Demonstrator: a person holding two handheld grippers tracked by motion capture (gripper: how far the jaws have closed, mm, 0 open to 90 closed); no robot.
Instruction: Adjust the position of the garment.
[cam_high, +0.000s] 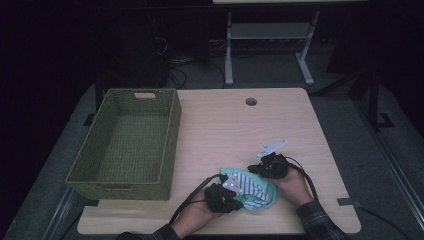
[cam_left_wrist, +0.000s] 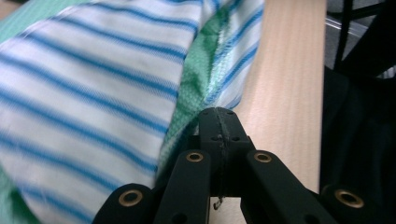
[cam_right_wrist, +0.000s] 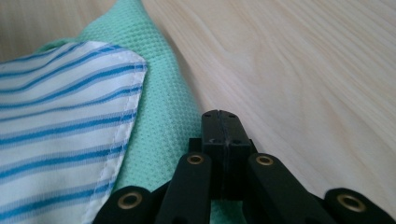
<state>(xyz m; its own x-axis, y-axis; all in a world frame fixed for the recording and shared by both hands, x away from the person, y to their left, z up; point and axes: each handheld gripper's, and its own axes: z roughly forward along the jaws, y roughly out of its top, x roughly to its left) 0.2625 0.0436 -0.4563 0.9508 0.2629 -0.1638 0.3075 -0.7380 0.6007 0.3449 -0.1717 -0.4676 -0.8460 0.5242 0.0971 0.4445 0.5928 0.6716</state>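
A mint-green cloth (cam_high: 265, 192) with a white, blue-striped side (cam_high: 247, 184) lies bunched near the table's front edge. In the left gripper view the stripes (cam_left_wrist: 93, 93) and a green fold (cam_left_wrist: 196, 79) run down to my left gripper (cam_left_wrist: 219, 114), whose jaws are pressed together on the cloth's edge. My left gripper (cam_high: 235, 192) sits at the cloth's near left. My right gripper (cam_high: 255, 170) is at the cloth's far right corner. In the right gripper view, the green weave (cam_right_wrist: 159, 107) passes under my right gripper (cam_right_wrist: 220, 116), which is shut on it, with the striped side (cam_right_wrist: 60, 116) to the left.
A green woven basket (cam_high: 172, 135) stands on the left of the wooden table (cam_high: 235, 125). A cable hole (cam_high: 251, 101) is near the far edge. Beyond the table are desk legs (cam_high: 229, 50) and cables on the floor.
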